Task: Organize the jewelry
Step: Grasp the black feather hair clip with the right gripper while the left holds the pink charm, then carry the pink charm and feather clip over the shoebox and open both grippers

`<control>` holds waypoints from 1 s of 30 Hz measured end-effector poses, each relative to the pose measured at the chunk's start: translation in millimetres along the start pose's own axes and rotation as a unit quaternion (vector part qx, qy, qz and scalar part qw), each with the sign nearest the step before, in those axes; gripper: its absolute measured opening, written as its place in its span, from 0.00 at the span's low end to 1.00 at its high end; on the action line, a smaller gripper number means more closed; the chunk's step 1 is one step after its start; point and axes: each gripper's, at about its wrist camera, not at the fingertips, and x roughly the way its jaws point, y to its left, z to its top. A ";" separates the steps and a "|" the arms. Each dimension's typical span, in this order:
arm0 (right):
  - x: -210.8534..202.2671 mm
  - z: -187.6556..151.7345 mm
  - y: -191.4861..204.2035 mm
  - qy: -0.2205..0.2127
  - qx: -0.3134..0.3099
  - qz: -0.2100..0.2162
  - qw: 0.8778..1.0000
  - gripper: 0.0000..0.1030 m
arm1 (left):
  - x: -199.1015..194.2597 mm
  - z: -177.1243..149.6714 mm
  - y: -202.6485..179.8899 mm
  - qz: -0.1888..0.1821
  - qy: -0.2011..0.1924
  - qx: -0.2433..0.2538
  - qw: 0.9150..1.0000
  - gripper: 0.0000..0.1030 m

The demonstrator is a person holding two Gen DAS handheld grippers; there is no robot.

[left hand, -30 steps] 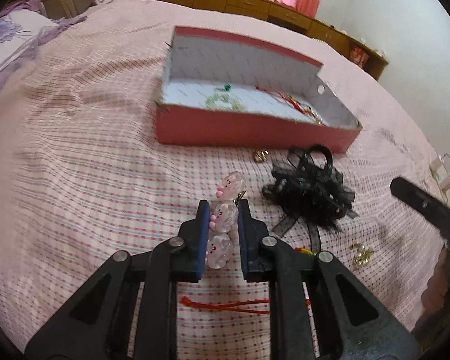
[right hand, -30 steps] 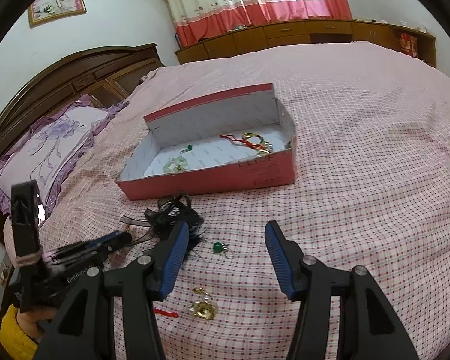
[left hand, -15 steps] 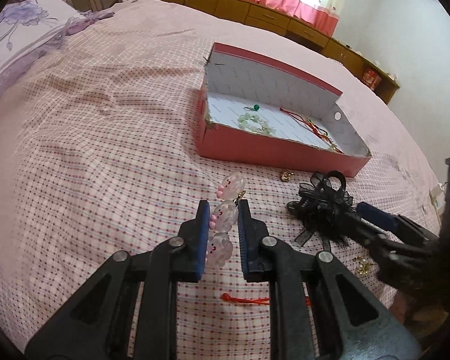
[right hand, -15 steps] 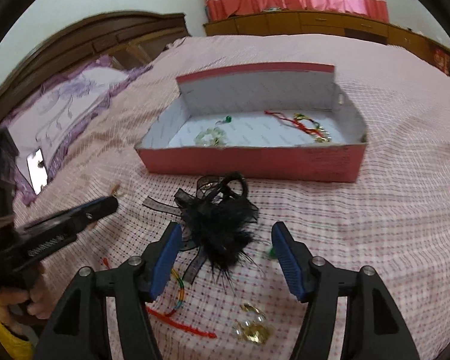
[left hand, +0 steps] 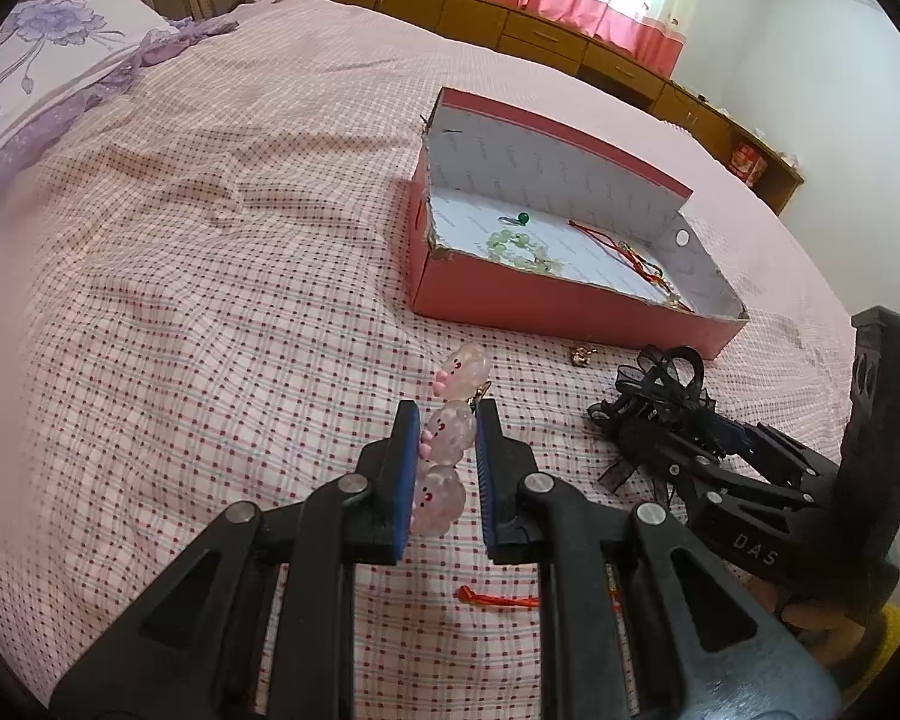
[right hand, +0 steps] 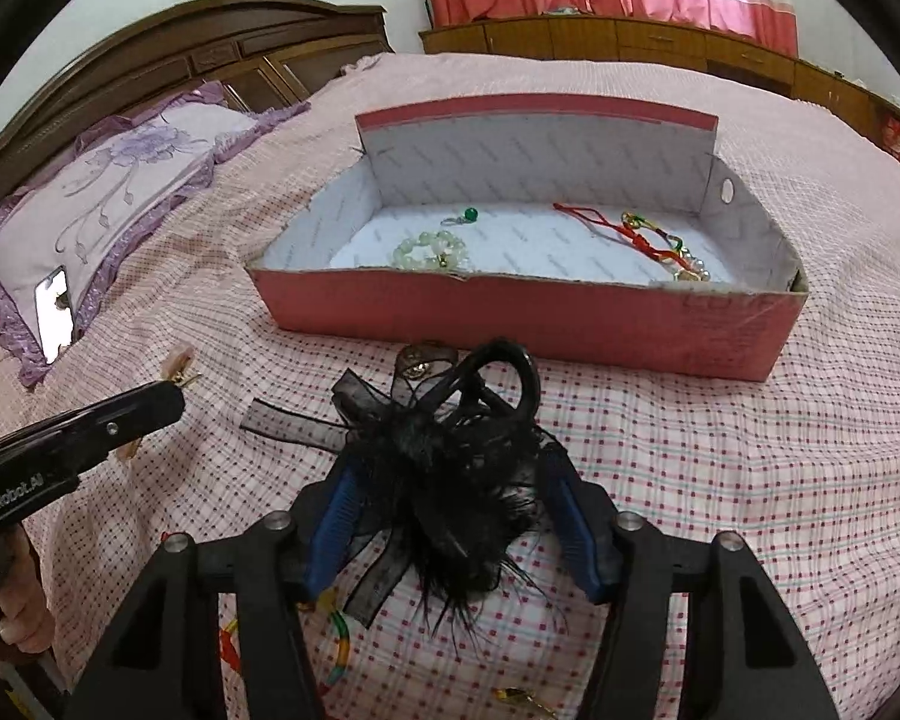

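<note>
My left gripper (left hand: 447, 429) is shut on a pink translucent bead hair clip (left hand: 450, 420) and holds it above the checked bedspread, left of the pink box (left hand: 546, 300). The box (right hand: 528, 318) holds a green bead bracelet (right hand: 429, 249), a green-stone ring (right hand: 465, 216) and a red cord bracelet (right hand: 630, 234). My right gripper (right hand: 450, 498) is open, its blue pads either side of a black feather-and-ribbon hair piece (right hand: 450, 468) lying on the bed in front of the box. The hair piece (left hand: 660, 390) and the right gripper (left hand: 720, 444) also show in the left wrist view.
A small gold piece (left hand: 581, 354) lies by the box's front wall. A red cord (left hand: 498, 599) and a multicoloured cord (right hand: 339, 642) lie near me on the bed. A purple pillow (right hand: 108, 192) with a phone (right hand: 54, 315) is at left. A wooden headboard stands behind.
My right gripper has moved forward over the black hair piece until its pads flank it. My left gripper, still holding the bead clip, has swung left, so the box now sits further right.
</note>
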 end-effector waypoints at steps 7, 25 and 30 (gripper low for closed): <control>-17.9 -2.3 -6.8 -0.022 0.017 0.013 1.000 0.58 | -3.4 3.4 -11.5 -0.002 -0.005 0.012 1.000 0.10; -83.5 25.6 -33.4 -0.117 0.049 0.012 0.992 0.54 | -12.1 46.1 -51.8 -0.028 -0.051 0.040 0.997 0.10; -86.2 42.8 -39.3 -0.137 0.051 0.005 0.989 0.54 | -8.7 68.2 -62.0 -0.033 -0.083 0.050 0.995 0.10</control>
